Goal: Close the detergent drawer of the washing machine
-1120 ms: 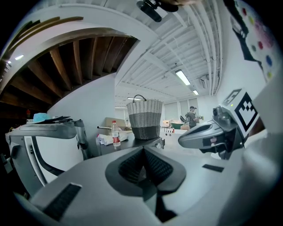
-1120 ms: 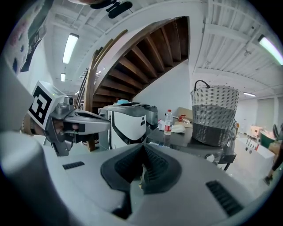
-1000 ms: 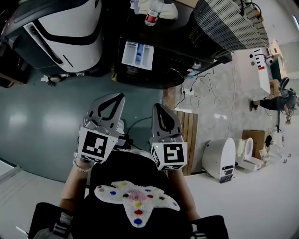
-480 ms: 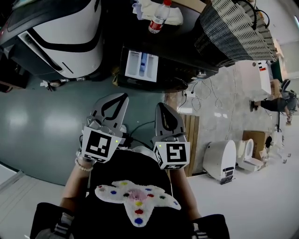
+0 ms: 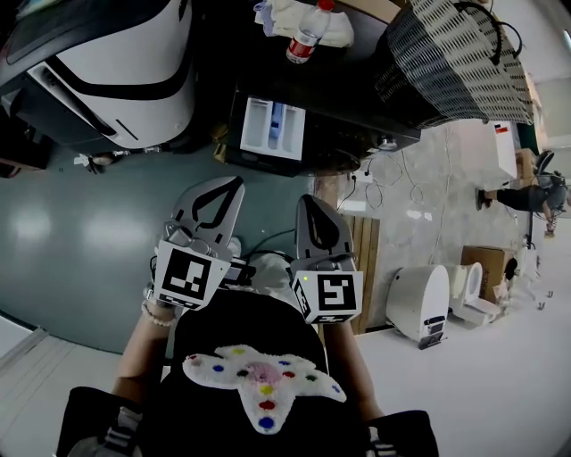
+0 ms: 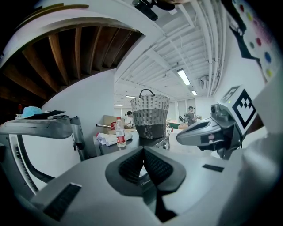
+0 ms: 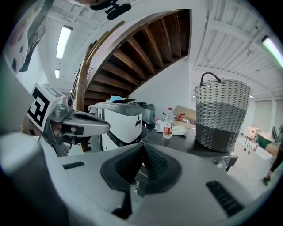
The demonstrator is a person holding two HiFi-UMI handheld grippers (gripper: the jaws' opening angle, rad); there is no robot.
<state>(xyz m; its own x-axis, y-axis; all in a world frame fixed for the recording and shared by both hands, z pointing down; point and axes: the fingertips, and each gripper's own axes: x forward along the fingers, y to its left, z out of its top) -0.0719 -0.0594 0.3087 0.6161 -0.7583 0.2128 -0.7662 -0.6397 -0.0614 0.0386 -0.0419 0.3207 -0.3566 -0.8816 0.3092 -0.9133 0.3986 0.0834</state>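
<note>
Step in hand: The approach, by the look of it. Both grippers are held out in front of the person, well short of the washing machine [image 5: 352, 85], and nothing touches the detergent drawer [image 5: 272, 128].
Drawer: Pulled out from the dark machine's front, its white tray and blue compartment open to the head view.
Left gripper [image 5: 233, 183]: Jaws pressed together, nothing between them.
Right gripper [image 5: 303, 202]: Jaws likewise together and empty, beside the left one.
Next move: Probably to carry one closed tip up to the drawer's front face and push it straight in. The push likely needs to land squarely, since an off-centre shove could skew the tray on its track.
On the machine: A plastic bottle [image 5: 306, 36] with a red label stands near a crumpled cloth [image 5: 290, 12]. A woven basket [image 5: 455, 58] sits at the right.
Floor: Smooth grey-green floor [image 5: 80, 223] underfoot, with a wooden slatted board [image 5: 361, 259] and loose cables at the right.
Room: A large white-and-black appliance [image 5: 125, 62] stands to the machine's left, wooden stairs [image 7: 146, 48] rise overhead, and a person [image 5: 535, 192] is far off.
</note>
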